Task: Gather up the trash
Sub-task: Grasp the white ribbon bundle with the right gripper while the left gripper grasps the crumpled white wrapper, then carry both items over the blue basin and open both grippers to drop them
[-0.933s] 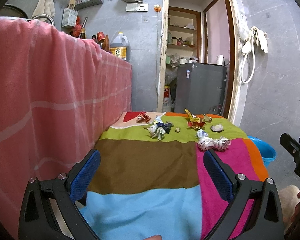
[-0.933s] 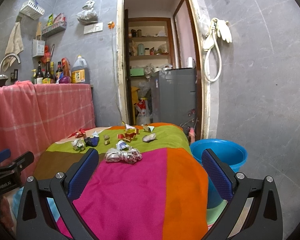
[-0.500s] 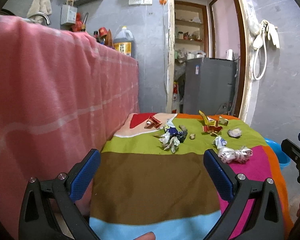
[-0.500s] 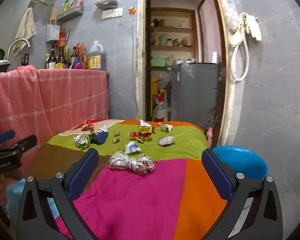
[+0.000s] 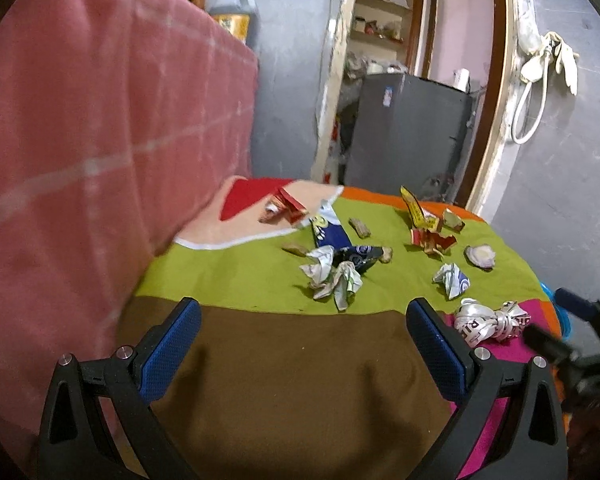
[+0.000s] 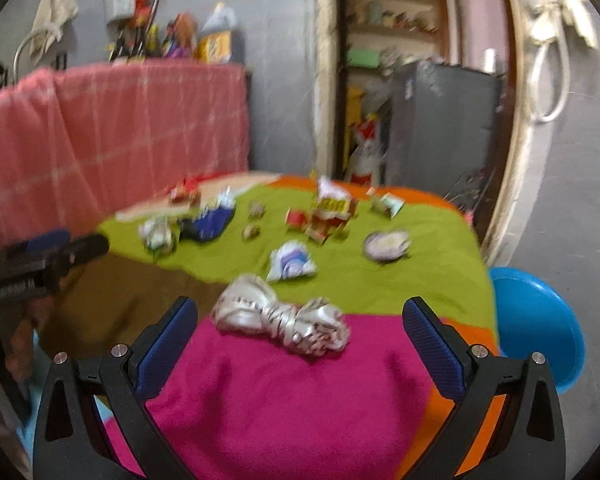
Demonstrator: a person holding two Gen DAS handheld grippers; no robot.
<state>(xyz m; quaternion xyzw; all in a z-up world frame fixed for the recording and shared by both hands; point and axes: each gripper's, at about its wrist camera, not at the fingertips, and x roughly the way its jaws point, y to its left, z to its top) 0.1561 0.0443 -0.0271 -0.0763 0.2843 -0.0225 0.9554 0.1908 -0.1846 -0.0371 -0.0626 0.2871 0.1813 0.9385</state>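
Pink checked cloth (image 5: 100,120) hangs as a soft wall along the left. Table under a fleecy patchwork cover (image 5: 292,376): brown near-left, magenta near-right, lime band across the far half, orange far edge. Grey cabinet (image 5: 404,132) stands in the doorway beyond.

Blue plastic basin (image 6: 536,320), round, sits low off the table's right edge; the right wrist view shows it nearly whole, the left wrist view only a sliver.

Left gripper (image 5: 300,344): jaws spread wide, empty, over the brown patch. Right gripper (image 6: 300,340): jaws spread wide, empty, over the magenta patch.

Trash, all on the cover:
- twisted silvery wrapper (image 6: 280,316), crinkled foil, on the lime/magenta seam, just ahead of the right gripper's jaws
- crumpled white paper wad (image 5: 334,276) touching a dark blue wrapper (image 5: 340,244), mid lime band
- red and yellow wrapper (image 5: 424,228), far right
- small crumpled wrapper with blue print (image 5: 452,280)
- shell-like flat scrap (image 5: 480,256).

Right wrist view is motion-blurred.
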